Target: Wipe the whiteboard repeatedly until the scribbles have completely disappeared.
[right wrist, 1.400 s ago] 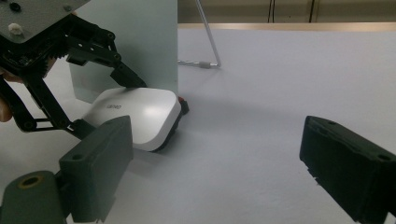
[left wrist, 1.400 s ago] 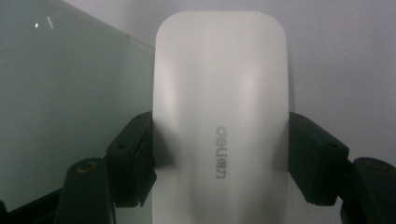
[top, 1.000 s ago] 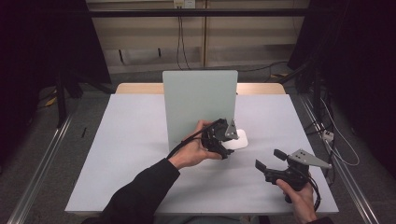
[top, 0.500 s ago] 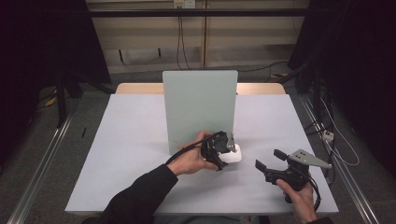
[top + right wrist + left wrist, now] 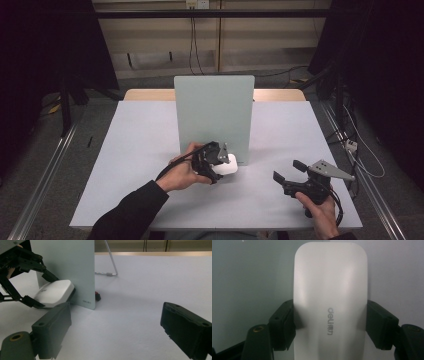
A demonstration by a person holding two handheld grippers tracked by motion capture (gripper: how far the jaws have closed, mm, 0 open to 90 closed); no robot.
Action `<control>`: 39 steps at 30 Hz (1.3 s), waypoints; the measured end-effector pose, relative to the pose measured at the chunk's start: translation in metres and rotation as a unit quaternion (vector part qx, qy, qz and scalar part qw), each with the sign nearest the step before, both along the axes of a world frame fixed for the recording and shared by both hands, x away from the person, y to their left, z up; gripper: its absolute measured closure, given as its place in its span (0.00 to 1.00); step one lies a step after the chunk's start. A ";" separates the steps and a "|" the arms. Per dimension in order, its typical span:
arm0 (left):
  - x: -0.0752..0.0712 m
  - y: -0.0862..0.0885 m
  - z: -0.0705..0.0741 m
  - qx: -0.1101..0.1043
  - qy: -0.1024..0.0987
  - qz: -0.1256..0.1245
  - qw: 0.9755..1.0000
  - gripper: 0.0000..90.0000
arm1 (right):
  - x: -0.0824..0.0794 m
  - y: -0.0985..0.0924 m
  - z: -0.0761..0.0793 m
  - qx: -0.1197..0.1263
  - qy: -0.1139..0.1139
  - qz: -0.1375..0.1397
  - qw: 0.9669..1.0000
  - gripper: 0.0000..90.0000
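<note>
My left gripper [image 5: 216,162] has dropped toward six o'clock, clamped on the smooth white plastic mouse [image 5: 225,164]; I'd set it flat, right gripper [image 5: 288,172] idling open.

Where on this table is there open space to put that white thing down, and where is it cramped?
The table is bare left of the upright green board, and between the left gripper and right gripper. The right side beyond the board is also free. It is crowded at the board's foot, where the left gripper holds the white mouse close against it.
</note>
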State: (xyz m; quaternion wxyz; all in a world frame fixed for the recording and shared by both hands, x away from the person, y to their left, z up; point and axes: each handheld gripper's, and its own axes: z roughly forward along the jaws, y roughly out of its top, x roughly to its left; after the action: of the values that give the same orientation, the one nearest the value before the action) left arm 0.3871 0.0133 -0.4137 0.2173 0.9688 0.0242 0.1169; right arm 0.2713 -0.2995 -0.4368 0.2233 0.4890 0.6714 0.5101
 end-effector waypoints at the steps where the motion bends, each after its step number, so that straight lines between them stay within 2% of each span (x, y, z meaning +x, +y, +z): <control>1: 0.000 0.005 0.001 0.002 -0.003 0.004 1.000 0.34 | 0.000 0.000 0.000 0.001 0.001 -0.001 1.000 0.10; 4: 0.003 0.024 0.004 -0.001 0.000 0.017 1.000 0.34 | 0.000 0.000 0.000 0.001 0.001 -0.001 1.000 0.10; 5: 0.003 0.029 0.006 0.002 -0.003 0.018 1.000 0.35 | 0.000 0.000 0.000 0.001 0.001 -0.001 1.000 0.10; 6: 0.002 0.033 0.007 -0.004 -0.005 0.028 1.000 0.34 | 0.000 0.000 0.000 0.001 0.001 -0.001 1.000 0.10; 7: 0.003 0.041 0.009 0.001 -0.009 0.032 0.999 0.34 | 0.000 0.001 0.000 0.001 0.002 -0.001 1.000 0.10; 8: 0.002 0.047 0.008 -0.011 -0.005 0.048 0.999 0.34 | 0.000 0.001 0.000 0.001 0.001 -0.001 1.000 0.10; 9: 0.003 0.053 0.008 -0.007 0.001 0.049 0.999 0.34 | 0.000 0.001 0.000 0.001 0.000 -0.001 1.000 0.10; 10: 0.005 0.058 0.009 0.006 -0.001 0.044 0.999 0.34 | 0.000 0.000 0.000 0.001 0.001 -0.001 1.000 0.10; 11: 0.003 0.062 0.006 -0.008 0.003 0.059 0.998 0.34 | 0.000 0.000 0.000 0.001 0.002 -0.001 1.000 0.10; 12: 0.004 0.065 0.006 -0.004 0.002 0.059 0.998 0.34 | 0.001 0.000 0.000 0.001 0.001 -0.001 1.000 0.10; 13: 0.007 0.069 0.010 0.028 -0.001 0.037 0.999 0.34 | 0.001 0.001 0.000 0.001 0.001 -0.001 1.000 0.10; 14: 0.006 0.069 0.009 0.022 0.000 0.040 0.999 0.34 | 0.001 0.001 0.000 0.000 0.001 -0.002 1.000 0.10; 16: 0.006 0.068 0.008 0.023 0.005 0.043 0.999 0.34 | 0.001 0.002 0.000 0.000 0.001 -0.001 1.000 0.10; 17: 0.007 0.066 0.009 0.029 0.010 0.040 0.999 0.34 | 0.001 0.002 0.000 0.000 0.001 -0.001 1.000 0.10; 20: 0.006 0.057 0.007 0.048 0.007 0.031 0.998 0.34 | 0.001 0.002 0.000 0.000 0.001 -0.001 1.000 0.10; 21: 0.007 0.054 0.008 0.061 0.008 0.022 0.998 0.34 | 0.001 0.001 0.000 0.000 0.001 -0.001 1.000 0.10; 23: 0.007 0.050 0.006 0.065 0.010 0.017 0.998 0.34 | 0.001 0.001 0.000 0.001 0.001 -0.001 1.000 0.10; 25: 0.006 0.046 0.004 0.057 0.018 0.022 0.998 0.34 | 0.001 0.001 0.000 0.000 0.001 -0.001 1.000 0.10; 27: 0.007 0.042 0.002 0.060 0.026 0.015 0.998 0.33 | 0.001 0.001 0.000 0.001 0.001 -0.001 1.000 0.10; 28: 0.005 0.040 0.000 0.050 0.033 0.024 0.998 0.33 | 0.001 0.001 0.000 0.001 0.001 -0.001 1.000 0.10; 29: 0.007 0.038 0.000 0.057 0.030 0.017 0.998 0.33 | 0.001 0.001 0.000 0.000 0.001 -0.001 1.000 0.10; 30: 0.006 0.036 0.000 0.049 0.029 0.011 0.998 0.33 | 0.001 0.001 0.000 0.000 0.001 -0.001 1.000 0.10; 31: 0.005 0.034 -0.001 0.038 0.033 0.016 0.999 0.34 | 0.001 0.001 0.000 0.000 0.001 -0.001 1.000 0.10; 34: 0.004 0.029 -0.002 0.036 0.027 0.005 0.999 0.34 | 0.001 0.001 0.000 0.000 0.001 -0.001 1.000 0.11; 35: 0.003 0.027 -0.003 0.034 0.027 0.011 0.999 0.34 | 0.001 0.001 0.000 0.000 0.001 -0.001 1.000 0.10; 37: 0.002 0.024 -0.003 0.038 0.019 0.002 0.999 0.34 | 0.001 0.001 0.000 0.000 0.001 0.000 1.000 0.10; 39: 0.001 0.020 -0.003 0.031 0.020 0.010 0.999 0.34 | 0.001 0.001 0.000 0.001 0.001 -0.001 1.000 0.10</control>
State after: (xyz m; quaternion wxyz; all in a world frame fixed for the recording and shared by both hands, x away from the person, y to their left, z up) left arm 0.3878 0.0333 -0.4163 0.1853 0.9769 0.0346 0.1008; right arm 0.2719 -0.2987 -0.4365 0.2229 0.4901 0.6708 0.5101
